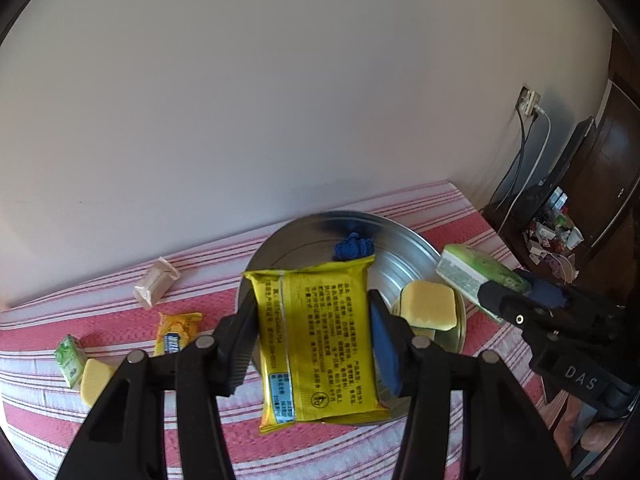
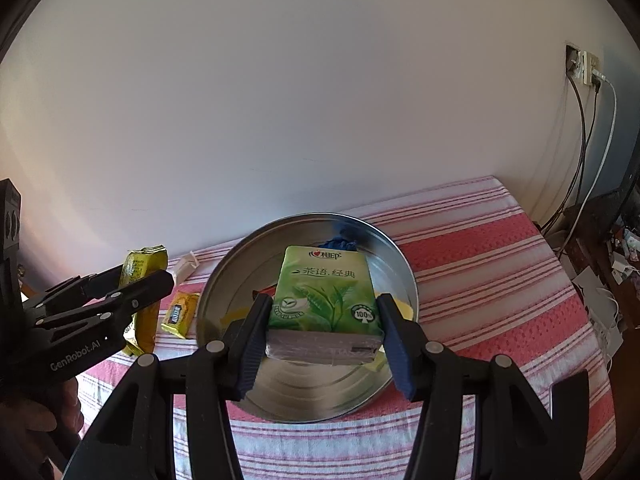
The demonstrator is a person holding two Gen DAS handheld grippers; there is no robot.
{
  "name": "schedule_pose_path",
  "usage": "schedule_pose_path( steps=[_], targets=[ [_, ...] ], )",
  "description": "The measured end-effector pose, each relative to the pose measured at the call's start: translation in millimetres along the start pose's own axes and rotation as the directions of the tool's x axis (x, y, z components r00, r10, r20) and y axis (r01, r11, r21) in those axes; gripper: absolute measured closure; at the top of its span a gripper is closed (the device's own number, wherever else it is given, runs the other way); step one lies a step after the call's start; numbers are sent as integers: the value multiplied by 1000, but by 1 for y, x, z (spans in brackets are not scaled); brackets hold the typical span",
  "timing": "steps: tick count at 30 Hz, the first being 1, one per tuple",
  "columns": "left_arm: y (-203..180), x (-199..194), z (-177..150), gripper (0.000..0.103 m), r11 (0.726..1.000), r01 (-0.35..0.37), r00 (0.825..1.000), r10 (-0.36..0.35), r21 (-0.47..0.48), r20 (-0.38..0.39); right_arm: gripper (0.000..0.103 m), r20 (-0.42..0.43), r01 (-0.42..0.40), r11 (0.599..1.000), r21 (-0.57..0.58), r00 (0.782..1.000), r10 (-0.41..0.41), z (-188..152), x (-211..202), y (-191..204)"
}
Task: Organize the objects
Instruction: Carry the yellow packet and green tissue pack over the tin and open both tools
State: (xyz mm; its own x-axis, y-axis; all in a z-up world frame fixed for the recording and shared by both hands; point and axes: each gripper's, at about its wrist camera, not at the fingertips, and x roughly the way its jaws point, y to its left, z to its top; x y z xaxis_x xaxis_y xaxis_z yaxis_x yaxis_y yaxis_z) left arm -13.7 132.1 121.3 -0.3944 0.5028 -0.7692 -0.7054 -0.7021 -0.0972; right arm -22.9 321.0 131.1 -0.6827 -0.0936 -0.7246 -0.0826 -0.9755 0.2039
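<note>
Jaws across upright yellow packet [image 1: 316,344]

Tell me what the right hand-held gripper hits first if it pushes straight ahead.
Probably the metal tray: the right hand-held gripper, shut on the green tissue pack, points down into it, though depth is unclear.

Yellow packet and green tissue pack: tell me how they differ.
The yellow packet is a flat sealed pouch showing its printed back; the green tissue pack is a thick block showing its leaf front. The left claw holds the packet, the right claw the pack. Both hang over the metal tray.
</note>
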Motion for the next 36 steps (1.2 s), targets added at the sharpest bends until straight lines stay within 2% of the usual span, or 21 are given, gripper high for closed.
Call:
schedule_pose_path(
  steps=[17, 36],
  targets=[
    [-1, 53, 2, 52, 1000, 20, 995, -20, 1, -100, 47, -63, 29, 1000, -4, 998, -29, 4, 46, -18],
    [-3, 101, -4, 52, 998, 29, 979, -17, 52, -205, 47, -118, 56, 998, -39, 991, -60, 0, 77, -9]
  ],
)
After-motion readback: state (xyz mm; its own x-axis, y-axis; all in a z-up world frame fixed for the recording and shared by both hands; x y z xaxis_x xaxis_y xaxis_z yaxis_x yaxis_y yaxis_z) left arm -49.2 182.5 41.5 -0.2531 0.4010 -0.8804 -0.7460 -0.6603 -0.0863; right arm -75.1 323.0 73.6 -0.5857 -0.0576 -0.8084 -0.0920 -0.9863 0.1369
